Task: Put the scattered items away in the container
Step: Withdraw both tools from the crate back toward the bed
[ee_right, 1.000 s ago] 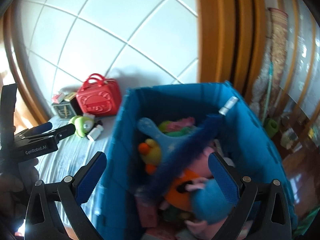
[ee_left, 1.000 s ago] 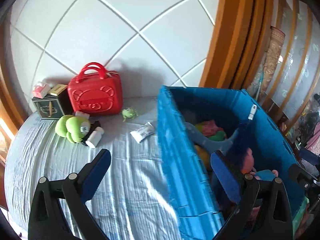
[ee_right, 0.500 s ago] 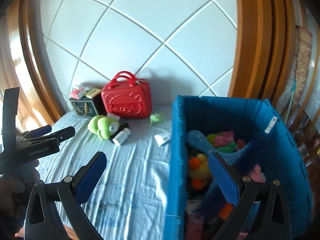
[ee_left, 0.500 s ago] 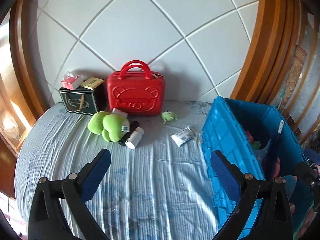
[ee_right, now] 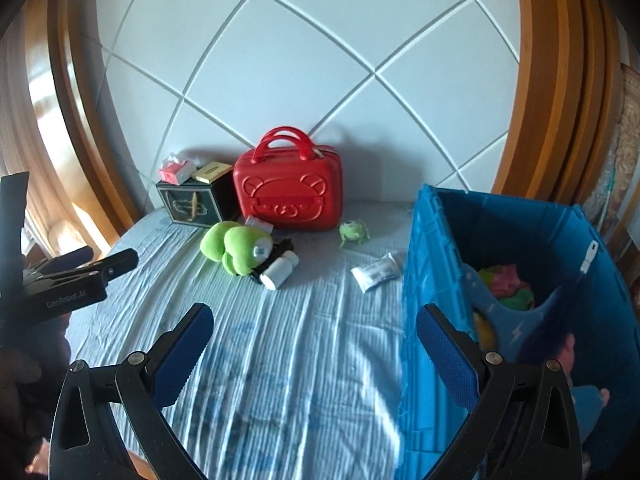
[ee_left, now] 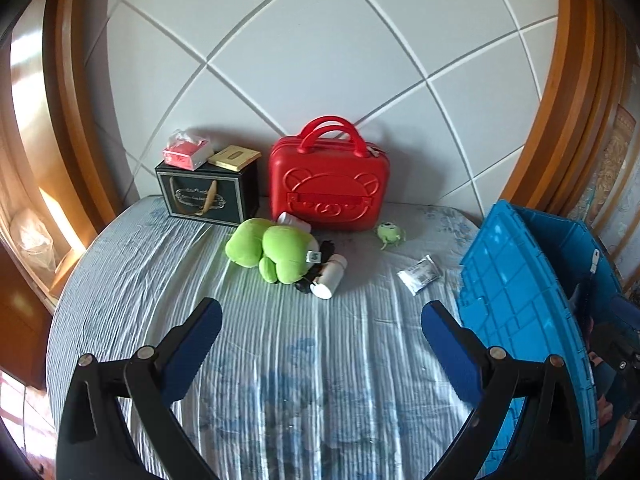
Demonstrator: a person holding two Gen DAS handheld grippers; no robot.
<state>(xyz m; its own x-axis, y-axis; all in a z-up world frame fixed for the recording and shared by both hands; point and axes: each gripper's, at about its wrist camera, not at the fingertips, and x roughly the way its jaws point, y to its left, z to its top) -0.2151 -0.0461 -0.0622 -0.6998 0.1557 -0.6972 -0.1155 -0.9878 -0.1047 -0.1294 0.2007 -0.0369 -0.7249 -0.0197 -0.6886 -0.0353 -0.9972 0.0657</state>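
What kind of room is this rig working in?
Most likely a bedroom: a bed with a wrinkled pale blue sheet, a white quilted headboard panel in a wooden frame, and a green plush toy lying on the sheet.

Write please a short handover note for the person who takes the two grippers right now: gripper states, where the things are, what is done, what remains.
Left gripper: open, empty, over the bed.
Right gripper: open, empty, beside the blue crate.
Done: several toys already lie inside the crate.
Left on the bed sheet: green plush frog, white bottle touching it, a small black item under them, small green monster figure, white packet near the crate wall.
The red case and dark box stand at the headboard; whether they belong to the job is unclear.
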